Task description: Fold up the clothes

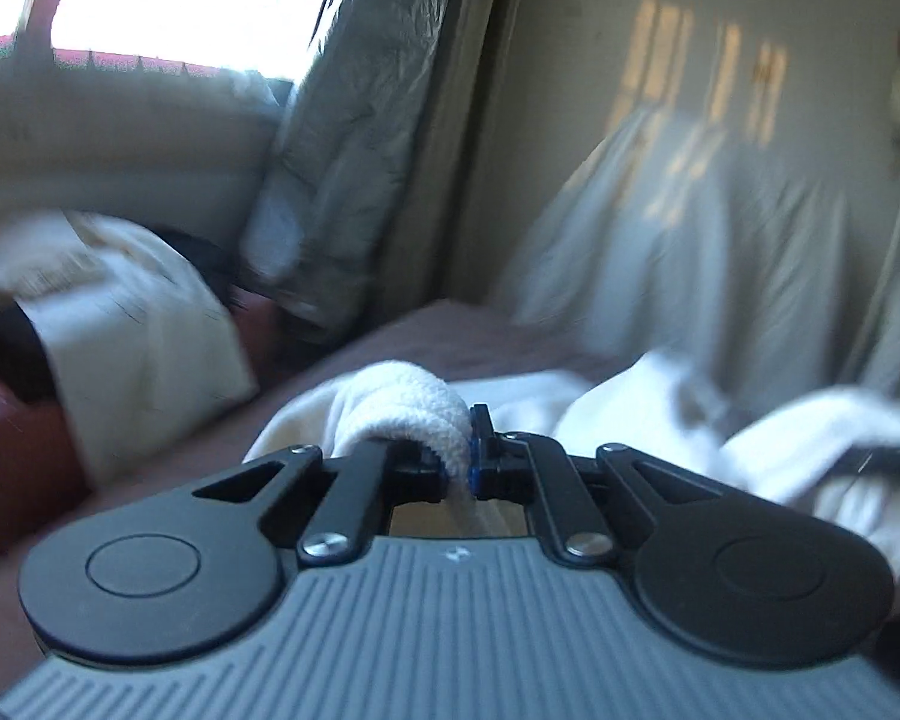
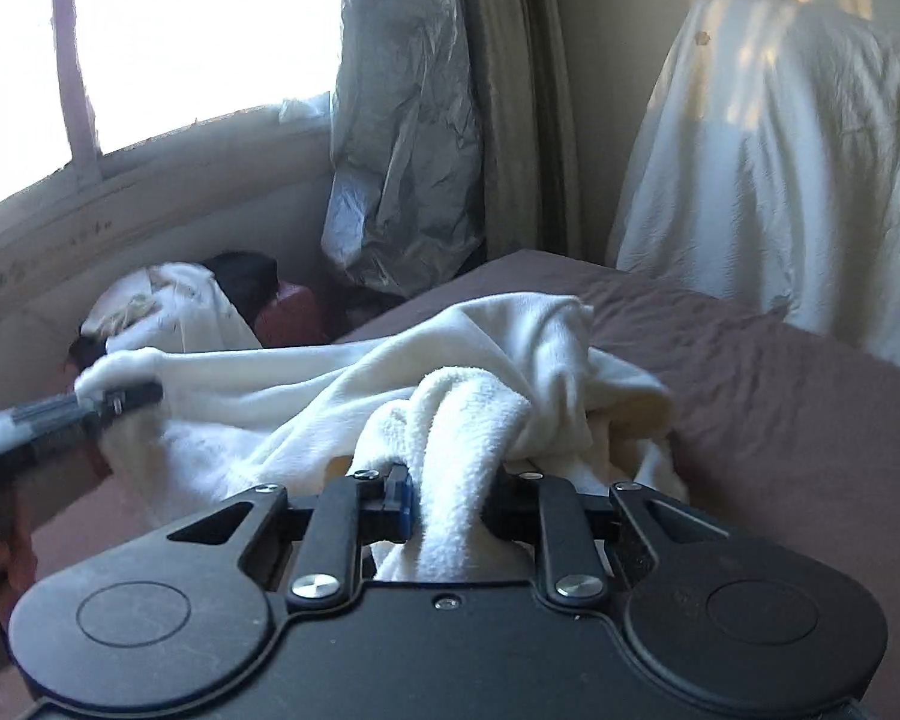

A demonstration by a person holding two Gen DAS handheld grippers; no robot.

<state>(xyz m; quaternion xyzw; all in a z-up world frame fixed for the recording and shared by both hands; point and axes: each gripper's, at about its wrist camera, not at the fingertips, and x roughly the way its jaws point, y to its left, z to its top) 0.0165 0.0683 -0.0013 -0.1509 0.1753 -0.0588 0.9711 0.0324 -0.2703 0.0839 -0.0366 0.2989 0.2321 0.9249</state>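
I had both grippers, left (image 1: 462,468) and right (image 2: 450,510), pinching the white towel (image 2: 462,402) over the bed (image 2: 780,396).

bare brown bedspread (image 2: 780,396) open to the right of the white fleece heap (image 2: 510,348); draped chair (image 2: 780,150) blocks the far right, plastic-wrapped curtain (image 2: 402,150) the far corner, low wall (image 2: 150,228) and bundled cloths (image 2: 174,306) the left.
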